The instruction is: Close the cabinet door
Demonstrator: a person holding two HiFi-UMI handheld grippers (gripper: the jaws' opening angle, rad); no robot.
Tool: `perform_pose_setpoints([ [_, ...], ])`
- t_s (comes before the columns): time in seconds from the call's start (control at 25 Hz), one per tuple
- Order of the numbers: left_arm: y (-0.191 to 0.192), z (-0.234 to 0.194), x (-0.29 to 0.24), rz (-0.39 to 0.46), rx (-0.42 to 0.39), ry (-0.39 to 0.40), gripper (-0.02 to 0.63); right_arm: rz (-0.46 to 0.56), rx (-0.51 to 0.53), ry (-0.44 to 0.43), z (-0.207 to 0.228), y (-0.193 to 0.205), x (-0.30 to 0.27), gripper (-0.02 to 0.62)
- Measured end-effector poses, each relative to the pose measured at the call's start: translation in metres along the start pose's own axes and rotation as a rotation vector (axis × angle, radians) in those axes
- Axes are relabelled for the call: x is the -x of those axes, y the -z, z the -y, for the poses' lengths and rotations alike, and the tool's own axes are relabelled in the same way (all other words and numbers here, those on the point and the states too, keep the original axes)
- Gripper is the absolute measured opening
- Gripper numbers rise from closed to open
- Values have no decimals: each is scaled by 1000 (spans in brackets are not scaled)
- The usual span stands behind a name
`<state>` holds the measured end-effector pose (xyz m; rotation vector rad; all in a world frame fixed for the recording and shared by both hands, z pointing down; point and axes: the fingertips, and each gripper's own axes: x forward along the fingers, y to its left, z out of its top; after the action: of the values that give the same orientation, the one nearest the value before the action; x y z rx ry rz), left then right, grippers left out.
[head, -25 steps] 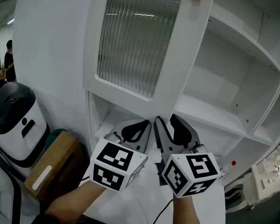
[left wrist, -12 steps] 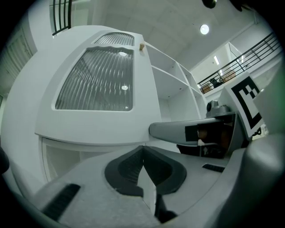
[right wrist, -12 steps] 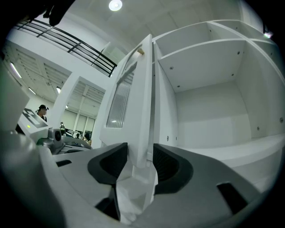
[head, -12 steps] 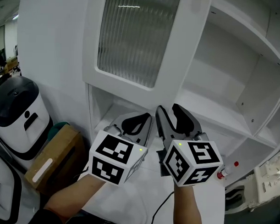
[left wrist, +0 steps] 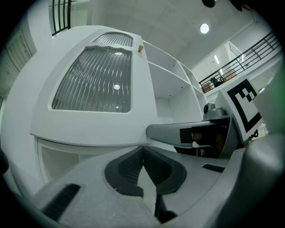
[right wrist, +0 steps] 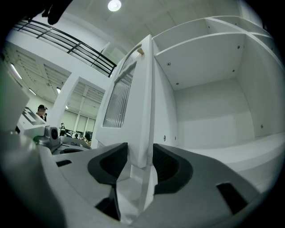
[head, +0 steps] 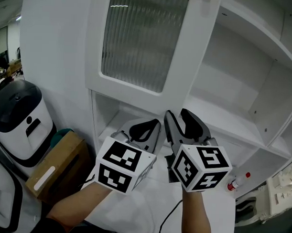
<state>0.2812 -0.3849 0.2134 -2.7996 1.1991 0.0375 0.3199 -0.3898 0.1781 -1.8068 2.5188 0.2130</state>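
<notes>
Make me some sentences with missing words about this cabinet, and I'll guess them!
1. The cabinet door stands ____.
2. Its window is made of ribbed ____.
3. The left tongs are ____, with nothing between them.

Missing words: open; glass; shut.

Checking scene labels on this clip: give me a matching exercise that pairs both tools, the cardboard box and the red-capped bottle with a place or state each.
1. left tool
2. right tool
3. cardboard box
4. red-capped bottle

A. lower right in the head view
B. astride the cabinet door at its edge
C. jaws together, nothing between
D. lower left, beside the white-and-black machine

Pairs: 1-C, 2-B, 3-D, 4-A.

Note: the right tool's jaws have just been opening, with the door's edge between them.
</notes>
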Motion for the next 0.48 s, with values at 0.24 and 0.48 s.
perform_pose_setpoints([
  [0.24,4,-3,-3,-11,-2,-3,11,5,-13,-23,0,2,-6,153],
  [0.48,8,-9,2,-24,-15,-11,11,10,-14,-15,2,2,-8,146],
])
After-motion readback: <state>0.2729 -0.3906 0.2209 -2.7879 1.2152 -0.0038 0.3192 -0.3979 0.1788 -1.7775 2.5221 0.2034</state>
